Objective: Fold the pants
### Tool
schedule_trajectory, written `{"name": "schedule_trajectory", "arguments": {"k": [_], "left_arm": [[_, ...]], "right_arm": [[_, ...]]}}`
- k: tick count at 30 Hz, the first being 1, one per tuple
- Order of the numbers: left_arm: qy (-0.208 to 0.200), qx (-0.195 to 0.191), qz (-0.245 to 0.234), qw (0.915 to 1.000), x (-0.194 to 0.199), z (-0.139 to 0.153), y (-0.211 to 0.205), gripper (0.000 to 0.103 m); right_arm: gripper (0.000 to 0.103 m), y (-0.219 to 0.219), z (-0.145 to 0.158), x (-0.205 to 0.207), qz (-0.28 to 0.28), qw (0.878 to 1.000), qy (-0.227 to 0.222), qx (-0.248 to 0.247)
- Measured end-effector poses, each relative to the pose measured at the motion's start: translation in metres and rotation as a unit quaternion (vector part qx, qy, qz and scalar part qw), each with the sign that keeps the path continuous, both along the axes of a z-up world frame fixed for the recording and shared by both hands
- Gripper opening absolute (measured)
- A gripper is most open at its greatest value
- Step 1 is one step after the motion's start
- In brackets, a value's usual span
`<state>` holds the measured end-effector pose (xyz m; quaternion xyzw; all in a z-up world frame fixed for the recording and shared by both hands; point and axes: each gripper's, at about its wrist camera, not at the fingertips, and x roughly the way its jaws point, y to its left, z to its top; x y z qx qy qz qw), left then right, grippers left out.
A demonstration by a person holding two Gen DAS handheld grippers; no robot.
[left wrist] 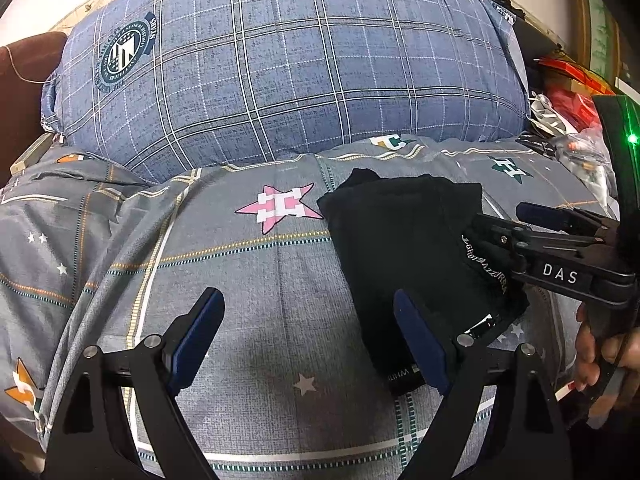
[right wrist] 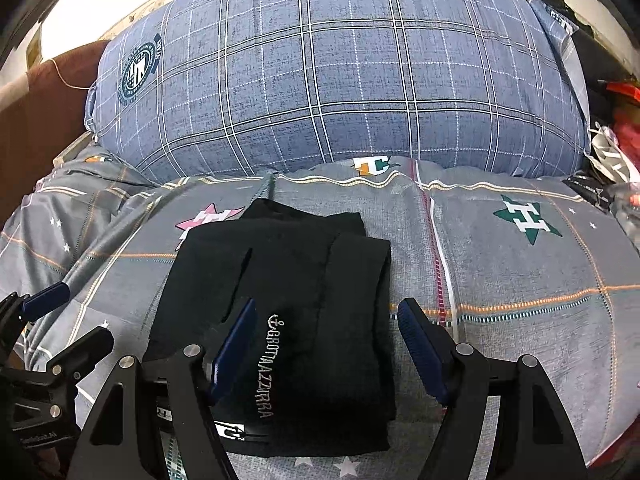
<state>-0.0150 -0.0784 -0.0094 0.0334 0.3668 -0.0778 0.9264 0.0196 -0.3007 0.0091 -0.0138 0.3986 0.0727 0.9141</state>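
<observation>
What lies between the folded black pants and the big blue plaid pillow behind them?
Only bare grey bedsheet with its star prints; nothing sits between the pants and the pillow. The right wrist view shows it best.

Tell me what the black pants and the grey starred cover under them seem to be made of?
Black pants: probably soft matte knit, maybe cotton; dull surface, limp folds, stitched lettering. Grey starred cover: likely woven printed cotton; flat, faintly mottled, no shine.

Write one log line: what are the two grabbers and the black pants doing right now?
pants: folded small, flat on bedsheet | left gripper: open, empty, beside pants | right gripper: open, over pants, not gripping | pillow: behind
</observation>
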Motion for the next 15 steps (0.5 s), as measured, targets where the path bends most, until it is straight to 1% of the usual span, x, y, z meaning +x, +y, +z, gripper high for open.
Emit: {"name": "schedule_trajectory", "arguments": {"k": [11,15], "left_arm": [[0.006,-0.002,-0.002,1.0000,0.0001,-0.0046,-0.0019,0.088],[0.006,-0.002,-0.004,1.0000,-0.0001,-0.0040,-0.0022,0.088]], "right_arm": [[0.074,0.0042,-0.0006,-0.0012,-0.001,1.000,-0.003,-0.012],[0.074,0.0079,0.0006,-0.0034,-0.004,0.999,-0.013,-0.030]]}}
